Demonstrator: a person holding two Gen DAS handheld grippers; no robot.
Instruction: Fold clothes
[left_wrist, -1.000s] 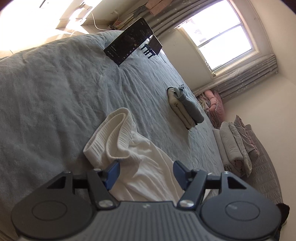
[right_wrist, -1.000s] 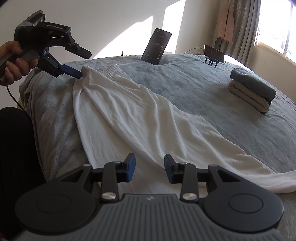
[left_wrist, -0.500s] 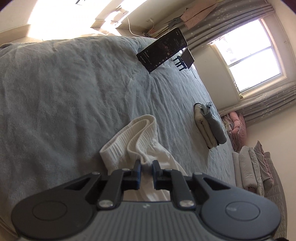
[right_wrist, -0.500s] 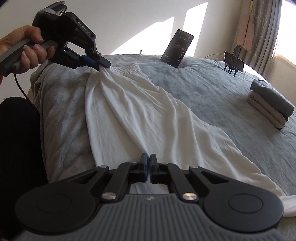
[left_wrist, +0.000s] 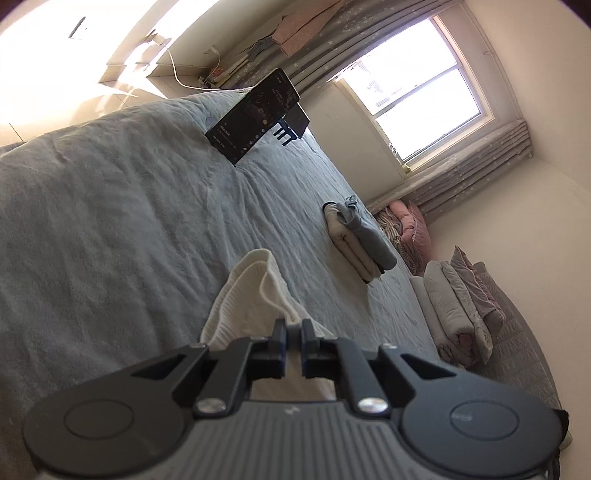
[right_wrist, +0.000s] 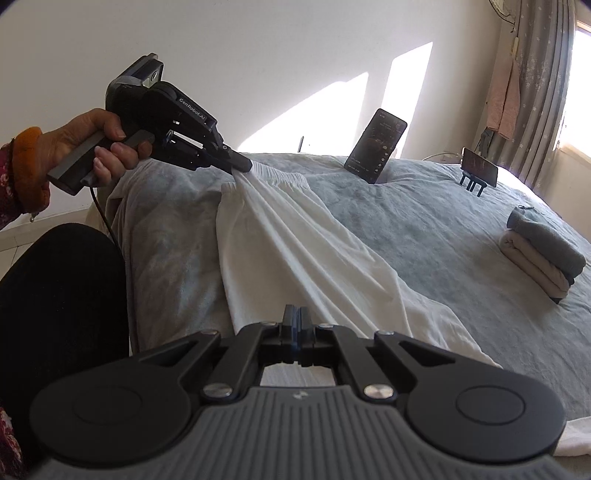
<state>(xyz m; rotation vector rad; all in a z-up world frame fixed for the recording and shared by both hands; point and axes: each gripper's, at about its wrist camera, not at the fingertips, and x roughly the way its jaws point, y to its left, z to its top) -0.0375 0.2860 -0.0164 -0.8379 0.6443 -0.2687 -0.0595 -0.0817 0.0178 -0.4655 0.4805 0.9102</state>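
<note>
White trousers (right_wrist: 295, 254): soft, light, will sag. Left gripper (left_wrist: 293, 334) pinches the waistband (left_wrist: 255, 284), right gripper (right_wrist: 296, 321) pinches a leg. Hold at the edges.

The white trousers (right_wrist: 295, 258) run out of frame under the right tool (right_wrist: 296, 325).

Soft matt white cloth trousers (right_wrist: 295, 254); fuzzy grey blanket (right_wrist: 424, 229); matt black plastic tongs (right_wrist: 296, 325)
</note>
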